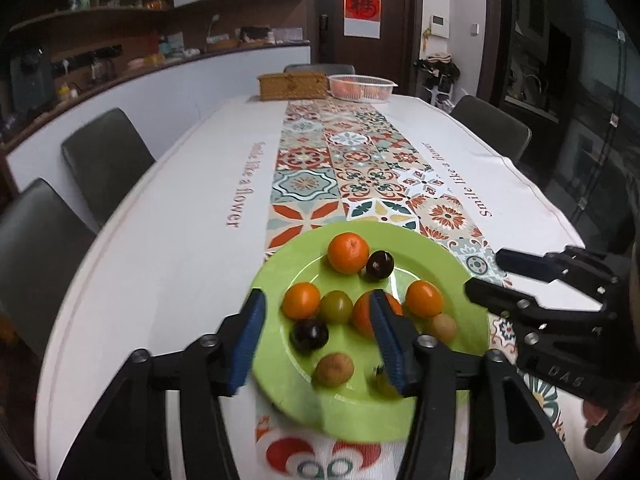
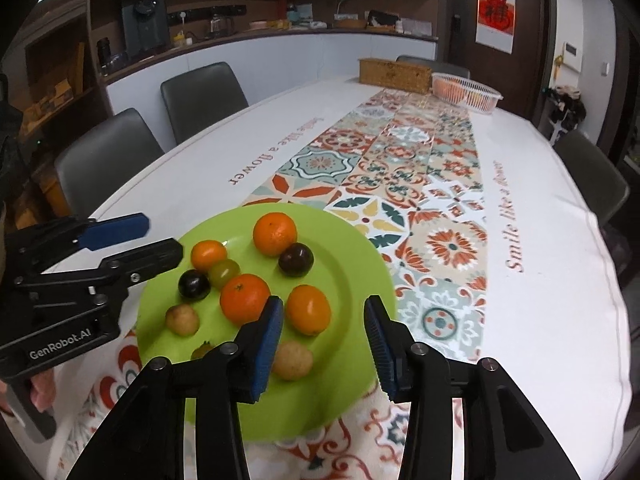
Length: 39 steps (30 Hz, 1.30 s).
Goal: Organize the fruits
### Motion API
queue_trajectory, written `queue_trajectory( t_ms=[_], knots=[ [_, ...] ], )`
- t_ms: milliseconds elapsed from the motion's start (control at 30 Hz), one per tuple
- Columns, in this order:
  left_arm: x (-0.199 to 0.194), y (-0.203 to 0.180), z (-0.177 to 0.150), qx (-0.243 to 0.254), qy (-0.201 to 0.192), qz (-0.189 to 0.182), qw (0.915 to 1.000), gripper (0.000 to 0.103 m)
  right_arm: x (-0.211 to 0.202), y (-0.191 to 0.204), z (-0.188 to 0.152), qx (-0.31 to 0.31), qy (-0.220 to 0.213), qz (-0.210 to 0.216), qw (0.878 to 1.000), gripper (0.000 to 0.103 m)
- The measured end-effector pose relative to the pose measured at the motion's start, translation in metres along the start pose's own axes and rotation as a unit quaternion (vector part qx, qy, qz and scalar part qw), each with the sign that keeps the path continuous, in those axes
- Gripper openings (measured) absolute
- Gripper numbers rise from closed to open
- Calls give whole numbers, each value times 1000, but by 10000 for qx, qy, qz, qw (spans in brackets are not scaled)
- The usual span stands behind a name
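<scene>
A green plate (image 1: 276, 384) (image 2: 352, 248) at the near end of the table holds several fruits: oranges (image 1: 348, 252) (image 2: 275, 234), dark plums (image 1: 309, 335) (image 2: 296, 259), a green tomato (image 1: 336, 306) (image 2: 224, 272) and brownish kiwis (image 1: 333, 369) (image 2: 292, 360). My left gripper (image 1: 318, 344) (image 2: 160, 242) is open and empty above the plate's left half. My right gripper (image 2: 324, 344) (image 1: 484, 276) is open and empty above the plate's right side, an orange (image 2: 309, 309) between its fingers in view.
A wicker box (image 1: 292, 85) (image 2: 394, 70) and a clear plastic basket of oranges (image 1: 362, 87) (image 2: 466, 90) stand at the far end of the table. Grey chairs (image 1: 104, 156) (image 2: 204, 96) line both sides. A patterned runner (image 1: 360, 168) lies down the middle.
</scene>
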<state>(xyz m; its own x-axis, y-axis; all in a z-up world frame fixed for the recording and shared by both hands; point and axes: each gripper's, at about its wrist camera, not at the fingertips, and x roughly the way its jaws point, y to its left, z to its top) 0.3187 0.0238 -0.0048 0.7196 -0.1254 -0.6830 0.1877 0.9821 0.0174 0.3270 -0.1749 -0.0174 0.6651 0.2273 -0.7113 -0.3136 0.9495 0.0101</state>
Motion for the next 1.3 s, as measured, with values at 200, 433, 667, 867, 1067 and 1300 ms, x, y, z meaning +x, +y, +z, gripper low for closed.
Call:
queue_trajectory(
  t_ms=[200,433,667,867,1067,1300],
  knots=[
    [-44,-8,-10,15,-300,368,9989,75,-43,4,-10,-7,-387,-262,9989,56],
    [-91,-21,-25,89,-587,759,9953,92,-92,8,-26,84,-723,-457,9963,72],
    [-136,-35,-53,161,-924,1048,9901,101,-134,10,-53,232,-915,-485,9943,77],
    [-159,-43,-72,50,-965,973,9906,103,-164,17,-76,177,-1052,-535,9929,80],
    [-176,-53,-89,1,-934,800,9924,103,-186,19,-93,284,-1165,-575,9911,84],
    [-195,-59,-104,-134,-952,612,9935,103,-208,21,-111,393,-1250,-636,9893,84]
  ],
)
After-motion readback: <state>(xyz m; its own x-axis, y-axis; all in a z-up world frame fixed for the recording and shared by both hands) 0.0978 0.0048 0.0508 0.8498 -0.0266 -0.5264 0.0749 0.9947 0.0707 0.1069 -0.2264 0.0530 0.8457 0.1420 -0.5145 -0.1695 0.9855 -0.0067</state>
